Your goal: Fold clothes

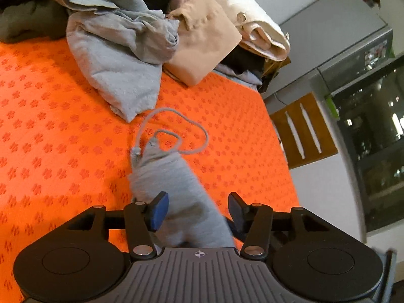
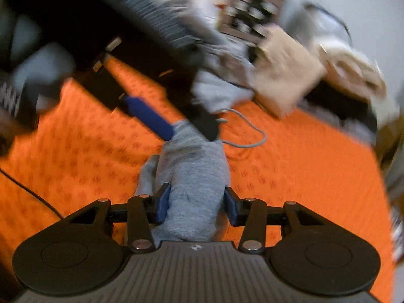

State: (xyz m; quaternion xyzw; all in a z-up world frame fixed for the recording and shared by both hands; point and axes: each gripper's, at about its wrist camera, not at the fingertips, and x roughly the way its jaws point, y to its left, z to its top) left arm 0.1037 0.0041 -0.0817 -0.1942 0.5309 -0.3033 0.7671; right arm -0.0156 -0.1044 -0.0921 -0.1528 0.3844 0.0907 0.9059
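A grey garment with a drawstring (image 1: 174, 176) lies bunched on the orange patterned cloth (image 1: 63, 126). My left gripper (image 1: 198, 210) is open, its blue pads (image 1: 159, 212) on either side of the grey fabric. In the right wrist view the same garment (image 2: 194, 176) fills my right gripper (image 2: 195, 205), whose pads (image 2: 162, 205) press its sides. The left gripper (image 2: 186, 128) reaches in from the upper left over the garment's far end.
A pile of clothes sits at the far side: a crumpled grey piece (image 1: 121, 58), a folded beige piece (image 1: 204, 48), a cream roll (image 1: 255, 22). The table's right edge (image 1: 280, 139) drops to a wall and a wooden board (image 1: 303, 128).
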